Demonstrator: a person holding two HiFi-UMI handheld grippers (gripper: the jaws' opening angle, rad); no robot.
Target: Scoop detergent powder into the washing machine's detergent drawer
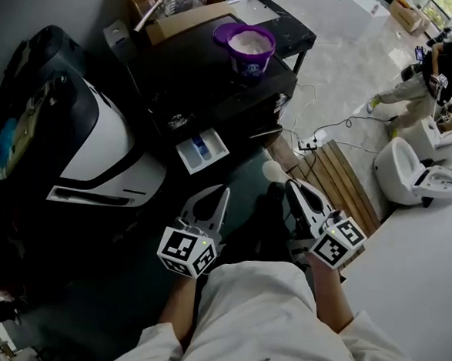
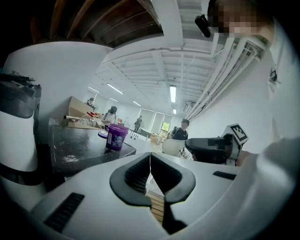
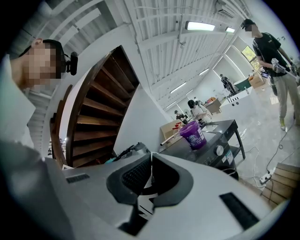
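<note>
The black washing machine (image 1: 218, 79) stands ahead of me with its white detergent drawer (image 1: 202, 150) pulled out; a blue compartment shows inside it. On the machine's top sits an open purple tub of white powder (image 1: 249, 46), also seen as the tub (image 2: 116, 137) and the tub (image 3: 192, 135). My left gripper (image 1: 224, 191) hovers below the drawer, its jaws shut with nothing in them (image 2: 150, 159). My right gripper (image 1: 290, 185) is held beside it to the right, shut and empty (image 3: 151, 159). A small white round object (image 1: 273, 170) lies close to its tips; I cannot tell whether they touch.
A cardboard box (image 1: 172, 10) with a bottle stands behind the tub. A wooden pallet (image 1: 341, 184) and a power strip with cables (image 1: 310, 143) lie on the floor at right. A person (image 1: 418, 81) crouches far right by white appliances (image 1: 415, 177). A dark bulky object (image 1: 74, 142) fills the left.
</note>
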